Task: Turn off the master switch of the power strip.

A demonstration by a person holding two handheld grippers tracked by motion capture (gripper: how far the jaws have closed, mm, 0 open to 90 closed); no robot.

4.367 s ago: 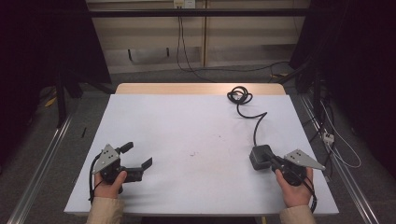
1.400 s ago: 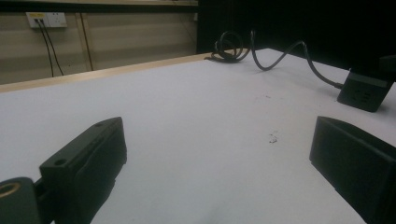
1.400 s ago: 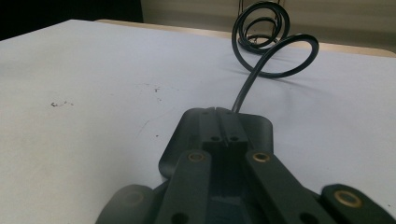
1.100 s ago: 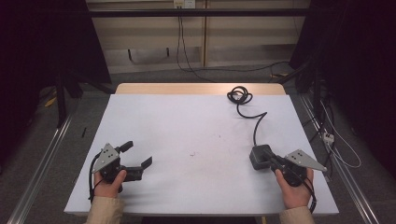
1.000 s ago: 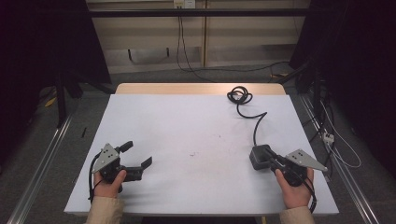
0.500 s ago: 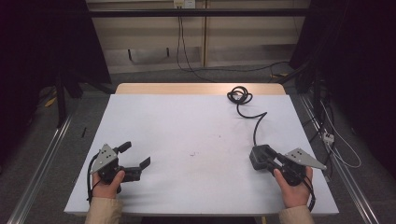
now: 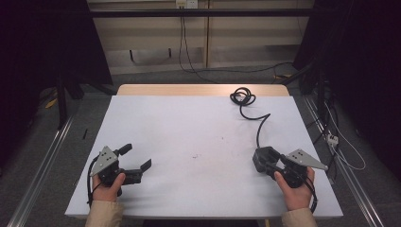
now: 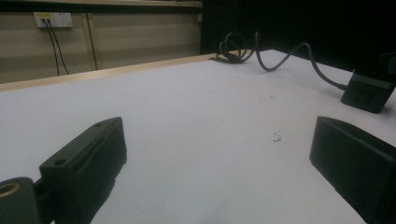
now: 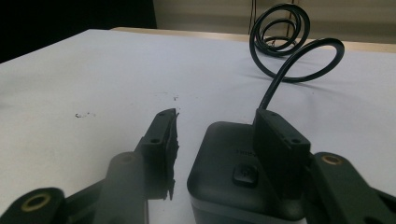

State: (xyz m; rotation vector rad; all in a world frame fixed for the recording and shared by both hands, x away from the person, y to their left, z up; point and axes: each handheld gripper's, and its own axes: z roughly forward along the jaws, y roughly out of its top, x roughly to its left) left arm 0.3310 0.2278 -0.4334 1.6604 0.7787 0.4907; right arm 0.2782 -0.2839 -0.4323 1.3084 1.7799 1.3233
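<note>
**Straddling the black box: stock of my table, both jaw sets**

Item 1, my right gripper [image 7: 265,160]: near the table's R front corner, held in my right hand [image 7: 294,189]. Jaws spread, not closed. In the right gripper view the black box [image 9: 233,172] sits between them; one jaw lies over the box's top on its far side, the other stands just beside its near wall w/ a gap. Contact on the covered side: prob. touching, but can't tell for sure from this angle.

Item 2, black box [image 7: 261,157]: small, dark, rounded edges, a button on top. Rests flat on the white table [image 7: 189,127], R side, near the front edge.

Item 3, cable [image 7: 257,124]: black, runs from the box's back toward the far edge, ends in a loose coil [image 7: 242,97] at the table's far R.

Item 4, my left gripper [image 7: 135,163]: near the L front corner, in my left hand [image 7: 109,187]. Jaws wide apart, nothing between them but bare tabletop. Well apart from the box, which shows far off in the left gripper view [image 8: 369,91].

Item 5, misc.: a few small dark specks [image 7: 195,155] on the table mid-front, between the two grippers. Wall socket [image 8: 50,19] beyond the far edge, w/ cords hanging down.
</note>
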